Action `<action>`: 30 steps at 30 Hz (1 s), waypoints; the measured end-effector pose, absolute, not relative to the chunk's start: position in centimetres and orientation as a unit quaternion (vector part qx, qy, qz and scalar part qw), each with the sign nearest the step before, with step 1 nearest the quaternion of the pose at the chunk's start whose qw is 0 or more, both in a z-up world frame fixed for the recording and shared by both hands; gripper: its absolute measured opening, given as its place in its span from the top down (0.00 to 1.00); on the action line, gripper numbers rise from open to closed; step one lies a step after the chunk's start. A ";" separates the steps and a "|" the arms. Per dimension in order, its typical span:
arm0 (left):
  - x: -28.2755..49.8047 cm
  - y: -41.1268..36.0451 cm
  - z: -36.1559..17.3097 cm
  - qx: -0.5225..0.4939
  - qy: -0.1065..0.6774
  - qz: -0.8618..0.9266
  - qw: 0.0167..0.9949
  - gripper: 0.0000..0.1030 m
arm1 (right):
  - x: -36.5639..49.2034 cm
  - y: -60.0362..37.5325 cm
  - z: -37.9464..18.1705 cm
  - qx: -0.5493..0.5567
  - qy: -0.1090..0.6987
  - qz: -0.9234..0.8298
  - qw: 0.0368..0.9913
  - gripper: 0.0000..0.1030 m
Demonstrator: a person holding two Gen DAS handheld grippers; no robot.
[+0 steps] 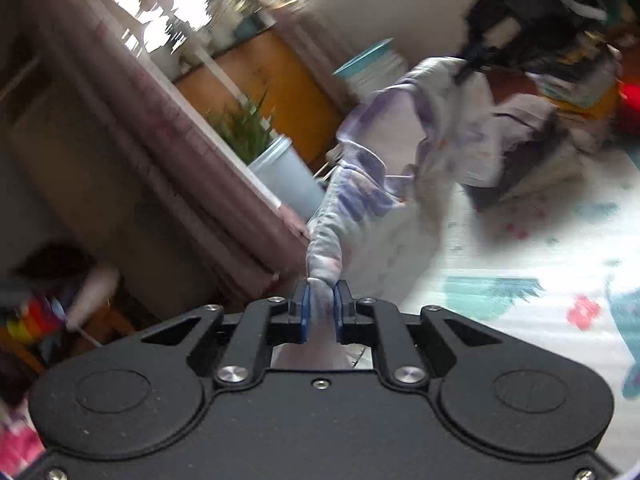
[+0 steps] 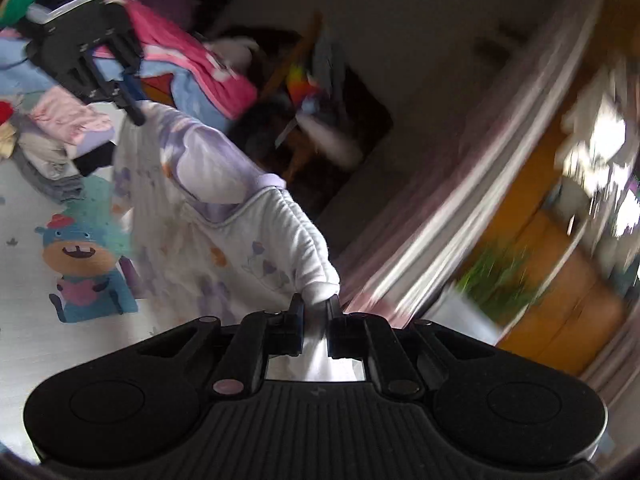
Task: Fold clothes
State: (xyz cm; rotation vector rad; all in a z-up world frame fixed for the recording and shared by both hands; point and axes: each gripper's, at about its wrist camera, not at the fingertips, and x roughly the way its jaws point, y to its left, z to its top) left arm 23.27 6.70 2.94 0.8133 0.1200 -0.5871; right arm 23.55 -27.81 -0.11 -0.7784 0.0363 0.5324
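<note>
Pinched cloth fills the gap of your left gripper [image 1: 321,304]: its blue pads [image 1: 305,312] are clamped on a bunched corner of the white garment with purple print [image 1: 404,136], which rises from the jaws as a twisted rope. Your right gripper [image 2: 316,312] does the same on the other end, its jaws closed tight on a gathered white fold of that garment [image 2: 224,232].

Between the two grips the garment hangs stretched in the air above the cartoon-printed mat [image 2: 24,280], and each wrist view shows the opposite gripper at the far end of the cloth. Judging from this, you hold it by two ends so that gravity opens it out before it goes down flat for folding; the twist near your left jaws suggests it is not yet spread cleanly.

A pile of clothes [image 2: 60,136] waits on the mat behind, with pink and blue clothing [image 2: 200,68] heaped beyond. A potted plant [image 1: 256,144] stands to the side, near the pinkish curtain [image 1: 168,128], well apart from the cloth. Both views are blurred, so finer detail of the fabric cannot be told.
</note>
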 end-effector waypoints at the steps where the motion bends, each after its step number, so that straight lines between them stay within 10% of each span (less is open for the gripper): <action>1: 21.5 6.1 1.7 0.419 0.052 -0.282 0.861 0.90 | 22.3 -27.8 -0.5 -0.387 0.013 0.262 0.884 0.90; 13: -2.3 4.8 -22.9 0.556 0.203 -0.457 0.664 0.75 | 1.0 -29.1 -25.4 -0.533 0.274 0.514 0.614 0.94; 16: -1.7 5.3 -19.3 0.481 0.238 -0.458 0.708 0.51 | 0.9 -30.4 -22.9 -0.448 0.316 0.511 0.662 0.84; 19: 2.4 5.8 -16.4 0.373 0.297 -0.417 0.774 0.51 | 3.6 -31.0 -21.4 -0.359 0.334 0.452 0.745 0.67; 30: 11.8 23.3 -17.3 -0.055 0.432 -0.046 0.899 0.51 | 18.0 -45.4 -24.1 0.155 0.384 0.149 0.898 0.62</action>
